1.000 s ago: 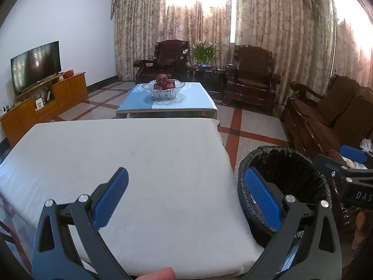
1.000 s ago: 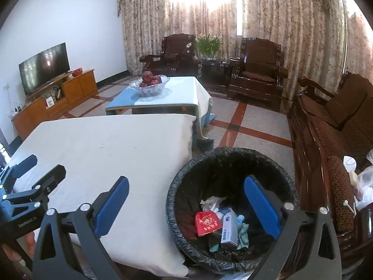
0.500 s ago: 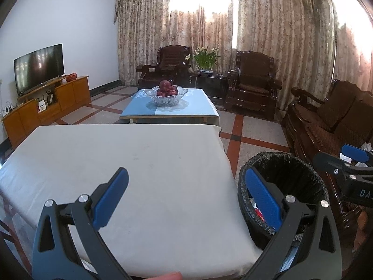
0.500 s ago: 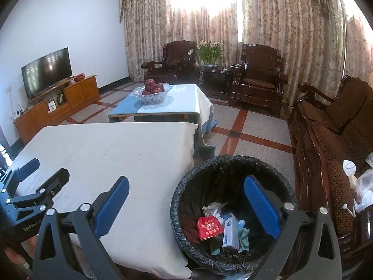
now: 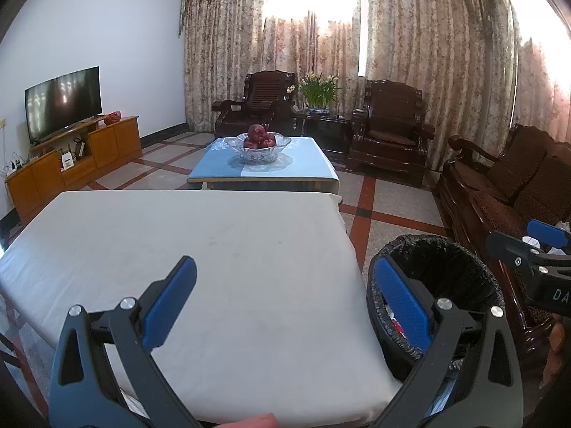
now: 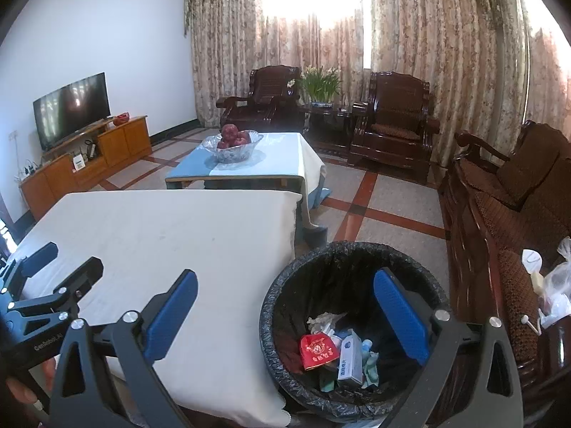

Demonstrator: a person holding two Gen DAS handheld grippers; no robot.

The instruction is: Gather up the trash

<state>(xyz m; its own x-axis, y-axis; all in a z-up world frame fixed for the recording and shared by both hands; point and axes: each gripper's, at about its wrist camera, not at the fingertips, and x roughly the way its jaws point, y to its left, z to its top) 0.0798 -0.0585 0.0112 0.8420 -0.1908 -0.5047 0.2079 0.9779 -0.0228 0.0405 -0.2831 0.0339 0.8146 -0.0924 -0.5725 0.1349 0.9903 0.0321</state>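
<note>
Large rectangular table under a plain white cloth (image 5: 200, 256) in the foreground, its right edge just beside a round bin lined with a black plastic bag (image 6: 342, 260) standing on the tiled floor. Beyond the table's far edge, a low coffee table with a blue-and-white cloth (image 5: 264, 169), carrying a cut-glass bowl of dark red apples (image 5: 258, 146) near its middle.

Inside the bin, at the bottom — a small heap of trash: a red printed packet (image 6: 317, 351), a white-and-blue carton (image 6: 349, 358) touching it on the right, crumpled white paper (image 6: 323, 321) behind both, and some green scraps, too jumbled to make out.

Left gripper with blue pads on black arms (image 5: 285, 303) spread wide and gripping nothing, over the table's near right corner, its right finger in front of the bin's rim. Right gripper of the same build (image 6: 285, 306) likewise wide apart and empty, straddling the table's near right edge and the bin's mouth.
</note>
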